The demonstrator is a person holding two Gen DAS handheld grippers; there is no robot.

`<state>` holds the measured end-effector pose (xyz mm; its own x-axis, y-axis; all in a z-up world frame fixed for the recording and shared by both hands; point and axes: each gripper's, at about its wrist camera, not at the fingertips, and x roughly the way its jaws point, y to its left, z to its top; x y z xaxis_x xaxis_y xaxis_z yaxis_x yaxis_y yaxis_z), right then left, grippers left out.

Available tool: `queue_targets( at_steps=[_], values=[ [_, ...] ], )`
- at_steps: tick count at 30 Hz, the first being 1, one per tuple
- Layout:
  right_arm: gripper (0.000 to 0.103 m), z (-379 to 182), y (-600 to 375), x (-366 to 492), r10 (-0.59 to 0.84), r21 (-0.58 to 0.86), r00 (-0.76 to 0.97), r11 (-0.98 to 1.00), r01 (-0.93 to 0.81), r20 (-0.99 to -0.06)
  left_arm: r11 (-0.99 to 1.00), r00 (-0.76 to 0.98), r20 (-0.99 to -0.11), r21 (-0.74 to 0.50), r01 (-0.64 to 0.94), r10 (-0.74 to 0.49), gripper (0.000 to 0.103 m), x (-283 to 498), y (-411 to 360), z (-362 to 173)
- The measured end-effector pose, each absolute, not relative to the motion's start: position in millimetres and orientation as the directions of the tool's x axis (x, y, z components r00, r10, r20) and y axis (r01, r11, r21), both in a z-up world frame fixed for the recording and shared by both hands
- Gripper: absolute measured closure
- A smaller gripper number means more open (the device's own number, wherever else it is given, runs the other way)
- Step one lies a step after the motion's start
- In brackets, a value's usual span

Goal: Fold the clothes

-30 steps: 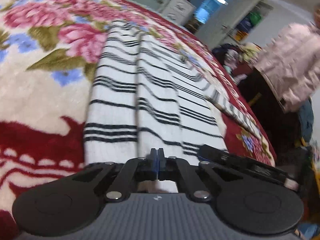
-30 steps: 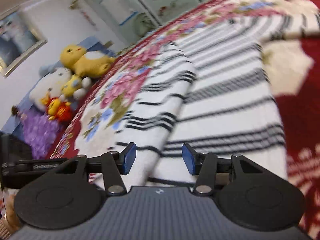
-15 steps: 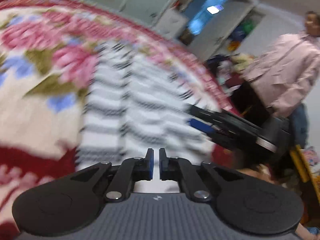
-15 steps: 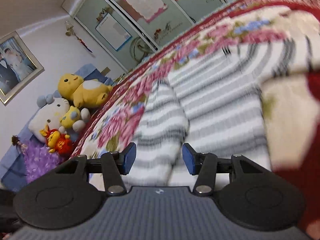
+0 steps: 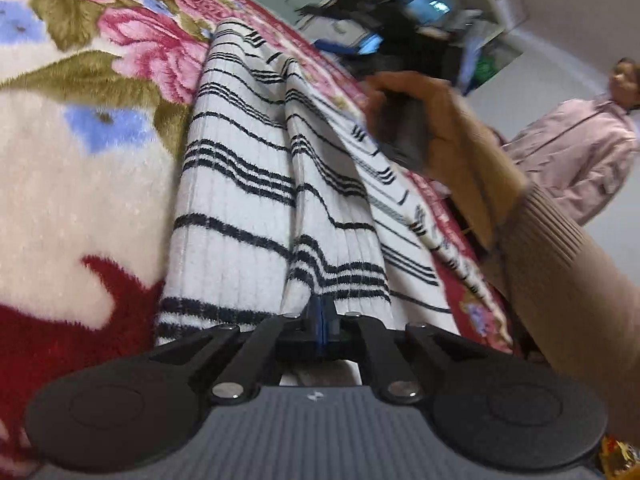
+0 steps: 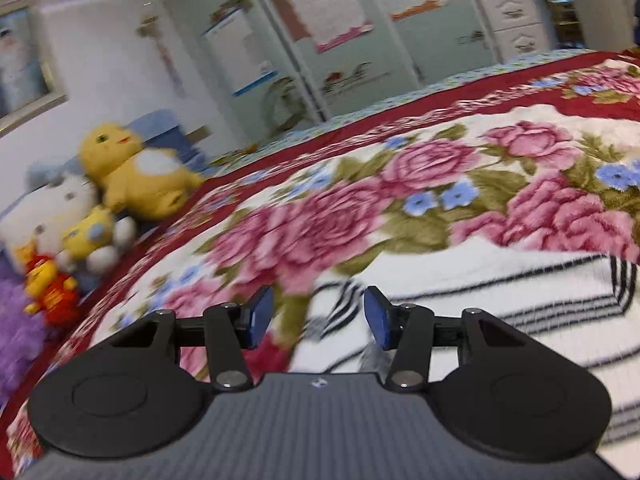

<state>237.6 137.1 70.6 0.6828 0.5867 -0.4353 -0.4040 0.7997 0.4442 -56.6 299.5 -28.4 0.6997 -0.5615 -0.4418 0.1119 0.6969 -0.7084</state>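
A white sweater with black stripes [image 5: 240, 184] lies lengthwise on the floral blanket [image 5: 60, 160], its sides folded in to the middle. My left gripper [image 5: 322, 316] is shut at the sweater's near hem, where the fabric and its stripes bunch up into the blue pads. Further along, a hand in a tan sleeve [image 5: 440, 120] holds the blurred right gripper over the sweater's far right part. In the right wrist view, the right gripper [image 6: 318, 316] is open with nothing between its pads, hovering over an end of the sweater [image 6: 520, 312].
Several plush toys [image 6: 132, 176] sit at the head of the bed on the left. Wardrobe doors [image 6: 320, 40] and white drawers [image 6: 516, 20] stand behind it. A person in a pink jacket [image 5: 580, 152] stands beyond the bed's right edge.
The left gripper opened a crack, dropped lower and closed again at the hem. The right gripper swept along the sweater to its far end, staying open.
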Motion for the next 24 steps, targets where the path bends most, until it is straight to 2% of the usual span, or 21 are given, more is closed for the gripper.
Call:
queue_targets(
  at_steps=[5, 6, 7, 8, 11, 15, 17, 21, 24],
  values=[
    [0.052, 23.6, 149.8, 275.2, 0.491, 0.378, 0.624, 0.870, -0.316, -0.608, 0.655, 0.702, -0.389, -0.742, 0.145, -0.596, 0.098, -57.6, 304.3, -33.5],
    [0.058, 15.8, 149.5, 277.5, 0.485, 0.376, 0.618, 0.873, -0.310, -0.618, 0.655, 0.703, -0.386, -0.741, 0.149, -0.597, 0.098, -57.4, 304.2, -33.2],
    [0.087, 13.4, 146.0, 275.9, 0.492, 0.393, 0.630, 0.868, -0.304, -0.601, 0.655, 0.704, -0.384, -0.740, 0.152, -0.598, 0.099, -57.3, 304.0, -33.0],
    [0.101, 13.8, 141.8, 273.7, 0.490, 0.410, 0.646, 0.866, -0.286, -0.586, 0.656, 0.704, -0.382, -0.739, 0.156, -0.598, 0.099, -57.7, 303.6, -32.5],
    [0.099, 18.9, 132.6, 267.2, 0.444, 0.420, 0.693, 0.880, -0.221, -0.567, 0.642, 0.705, -0.366, -0.749, 0.165, -0.607, 0.099, -58.3, 306.2, -34.2],
    [0.097, 9.6, 145.1, 272.9, 0.426, 0.378, 0.664, 0.898, -0.226, -0.615, 0.620, 0.703, -0.349, -0.767, 0.165, -0.620, 0.099, -63.3, 312.3, -37.9],
    [0.091, 13.3, 146.4, 272.3, 0.449, 0.378, 0.659, 0.889, -0.259, -0.603, 0.613, 0.702, -0.345, -0.773, 0.164, -0.623, 0.099, -60.3, 313.1, -38.4],
    [0.081, 36.6, 115.4, 249.9, 0.514, 0.506, 0.728, 0.821, -0.264, -0.454, 0.616, 0.703, -0.346, -0.771, 0.165, -0.621, 0.099, -62.4, 312.5, -38.0],
    [0.081, 54.3, 98.5, 219.0, 0.576, 0.549, 0.722, 0.771, -0.323, -0.384, 0.620, 0.704, -0.349, -0.767, 0.164, -0.618, 0.099, -61.0, 310.7, -37.5]
  ],
)
